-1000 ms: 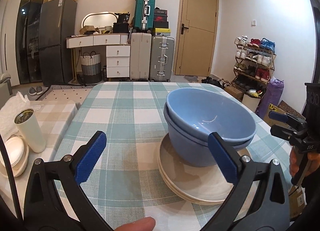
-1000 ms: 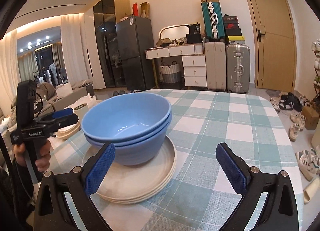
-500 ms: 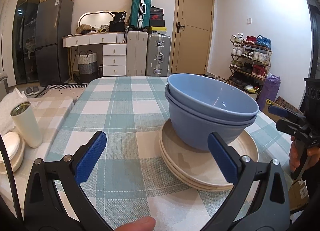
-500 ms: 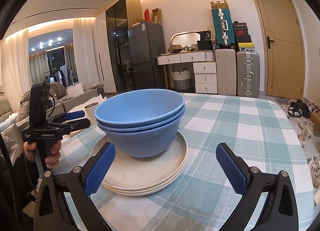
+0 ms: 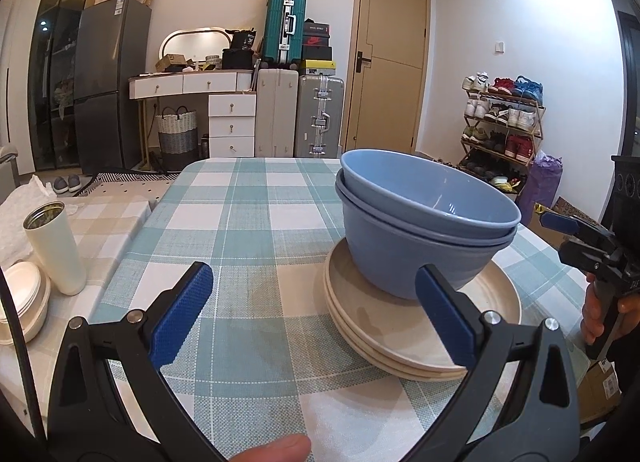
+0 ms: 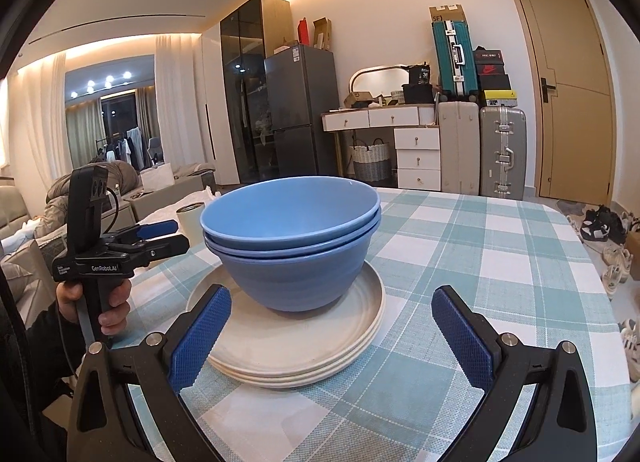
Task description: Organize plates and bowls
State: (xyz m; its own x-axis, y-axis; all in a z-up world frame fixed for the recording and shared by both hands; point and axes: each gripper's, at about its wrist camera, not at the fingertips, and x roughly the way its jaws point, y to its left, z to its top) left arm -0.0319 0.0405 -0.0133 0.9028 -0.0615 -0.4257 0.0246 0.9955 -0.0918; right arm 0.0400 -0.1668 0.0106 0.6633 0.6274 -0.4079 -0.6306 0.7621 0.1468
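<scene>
Left wrist view drops lower than a second ago, and both tools ease back: left gripper (image 5: pixel 316 302) and right gripper (image 6: pixel 328 332) spread wide, empty. Blue bowls (image 6: pixel 294 238) sit nested on the stacked plates (image 6: pixel 296 346), mid-table (image 5: pixel 248 198); sorting looks finished.

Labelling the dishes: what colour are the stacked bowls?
Blue, both bowls; clearest in the right wrist view, sitting on the cream plates.

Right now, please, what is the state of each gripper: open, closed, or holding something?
Left gripper: open, holding nothing, near the stacked blue ceramic bowls.
Right gripper: open, holding nothing.
</scene>
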